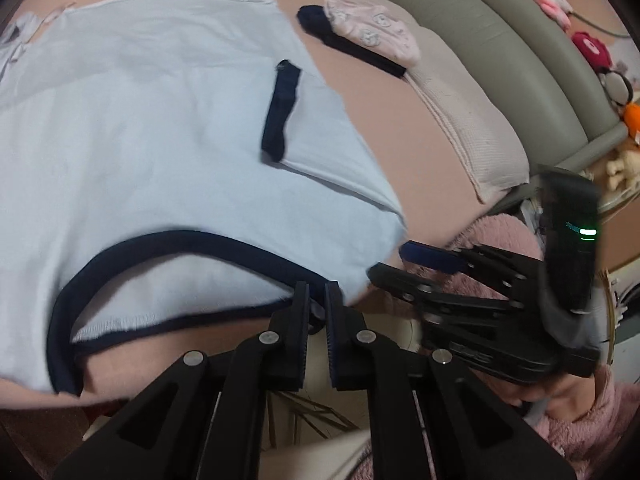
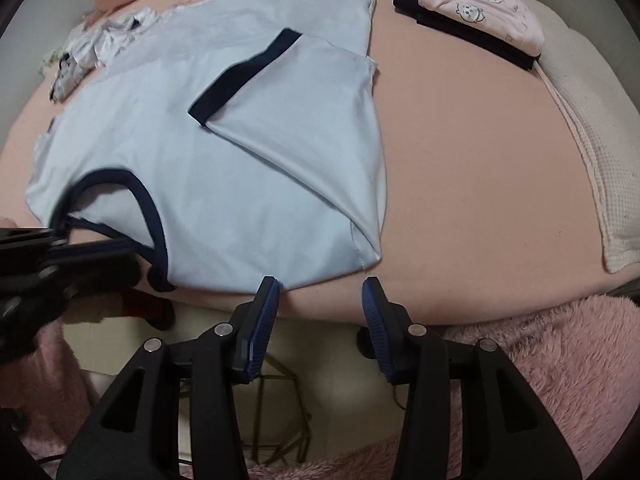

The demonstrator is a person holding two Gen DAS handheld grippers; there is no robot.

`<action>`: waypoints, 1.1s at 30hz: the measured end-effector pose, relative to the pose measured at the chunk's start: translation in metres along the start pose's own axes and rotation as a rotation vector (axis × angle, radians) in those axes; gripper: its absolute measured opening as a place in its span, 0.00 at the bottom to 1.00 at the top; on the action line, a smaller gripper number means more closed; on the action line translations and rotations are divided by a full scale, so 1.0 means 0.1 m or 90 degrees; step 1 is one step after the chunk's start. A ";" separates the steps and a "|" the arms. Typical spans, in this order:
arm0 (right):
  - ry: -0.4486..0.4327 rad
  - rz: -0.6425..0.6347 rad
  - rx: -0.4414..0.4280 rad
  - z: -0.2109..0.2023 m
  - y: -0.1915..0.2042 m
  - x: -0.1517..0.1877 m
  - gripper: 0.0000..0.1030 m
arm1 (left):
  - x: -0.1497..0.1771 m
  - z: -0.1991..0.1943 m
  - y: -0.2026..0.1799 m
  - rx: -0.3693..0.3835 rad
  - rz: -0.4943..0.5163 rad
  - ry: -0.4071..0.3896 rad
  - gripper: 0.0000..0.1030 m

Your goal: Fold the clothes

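A pale blue T-shirt (image 1: pixel 140 132) with navy trim lies flat on the pink bed sheet (image 1: pixel 400 152), its navy collar (image 1: pixel 180 240) toward me. One sleeve (image 2: pixel 296 112) is folded in over the body, its navy cuff (image 2: pixel 244 76) on top. My left gripper (image 1: pixel 318 292) is shut on the navy collar at the near edge. My right gripper (image 2: pixel 320 292) is open and empty, just off the shirt's near shoulder corner (image 2: pixel 360 252); it also shows in the left wrist view (image 1: pixel 392 260).
A folded stack, pink printed garment (image 2: pixel 484 8) on a navy one (image 2: pixel 460 32), sits at the far right. A cream waffle blanket (image 2: pixel 592 152) runs along the right side. Crumpled grey-white clothes (image 2: pixel 92 48) lie far left. A pink fluffy fabric (image 2: pixel 560 360) is near me.
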State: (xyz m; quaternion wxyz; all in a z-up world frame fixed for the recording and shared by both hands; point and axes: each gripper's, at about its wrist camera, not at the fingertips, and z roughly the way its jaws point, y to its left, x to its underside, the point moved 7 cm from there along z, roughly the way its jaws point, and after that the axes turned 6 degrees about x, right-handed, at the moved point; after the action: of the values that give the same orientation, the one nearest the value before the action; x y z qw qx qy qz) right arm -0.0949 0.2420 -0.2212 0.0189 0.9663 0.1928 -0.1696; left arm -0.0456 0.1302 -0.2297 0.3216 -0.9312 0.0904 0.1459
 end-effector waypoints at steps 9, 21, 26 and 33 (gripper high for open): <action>-0.007 -0.067 -0.057 0.11 0.43 -0.06 0.43 | -0.09 -0.20 0.47 -0.020 -0.072 -0.026 0.11; -0.018 -0.048 -0.086 0.01 0.48 -0.01 0.43 | -0.01 -0.29 0.53 -0.021 -0.095 -0.016 0.13; 0.012 -0.085 -0.045 -0.01 0.61 0.23 0.42 | 0.00 -0.35 0.53 -0.019 -0.103 -0.020 0.13; -0.044 -0.062 -0.060 -0.10 0.77 -0.09 0.43 | 0.02 -0.64 0.77 -0.059 -0.144 -0.040 0.15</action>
State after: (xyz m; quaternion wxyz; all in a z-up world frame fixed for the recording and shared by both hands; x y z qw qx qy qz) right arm -0.0707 0.1686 -0.2105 0.0629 0.9473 0.2468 -0.1943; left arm -0.0501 0.0303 -0.2270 0.2954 -0.9443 -0.0321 0.1417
